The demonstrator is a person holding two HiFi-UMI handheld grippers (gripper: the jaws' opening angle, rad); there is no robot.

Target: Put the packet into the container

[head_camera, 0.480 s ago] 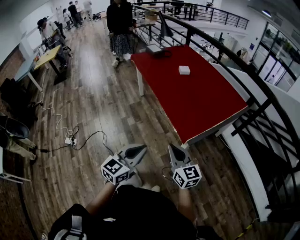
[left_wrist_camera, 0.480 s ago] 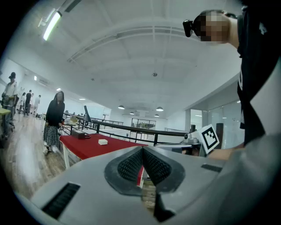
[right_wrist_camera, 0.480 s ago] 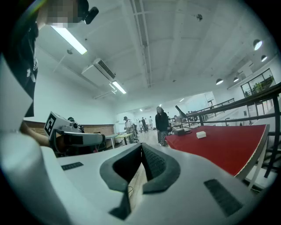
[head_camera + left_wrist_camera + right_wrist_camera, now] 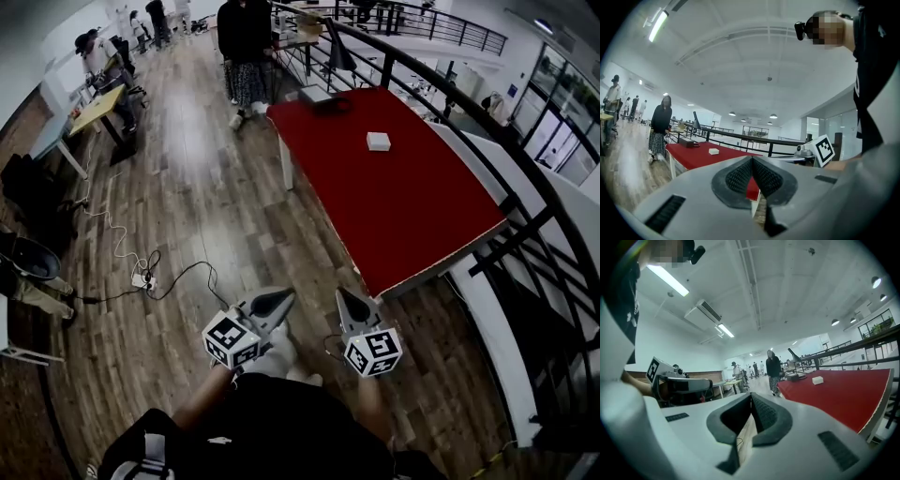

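A long rectangular red table (image 4: 403,206), with a flat matte top, a pale edge and white legs, stands on a floor of dark wood planks (image 4: 211,216). The white packet (image 4: 379,142), a small flat-sided block, lies on the table top toward the far end. It is nearer the right-hand edge than the left. At the table's far end sits a dark box (image 4: 321,97), low and oblong and well apart from the packet. A black metal railing (image 4: 514,202) of round bars runs along the table's right side. A person in a dark top and patterned skirt (image 4: 242,47) stands on the planks just beyond the table's far left corner. Out to the left of the table, a white power strip with thin black cables (image 4: 141,278) lies on the floor.

Both grippers are held short of the table's near end, over the floor, and neither is above the table top. The left gripper (image 4: 279,300) has a smooth pale grey shell and points toward the near end of the table. Its ribbed black rubber pads meet in a tight line with nothing between them. The right gripper (image 4: 345,298) is the closer of the two to the table's near corner. Its jaws are also closed, with the textured pad tips pressed together and empty.
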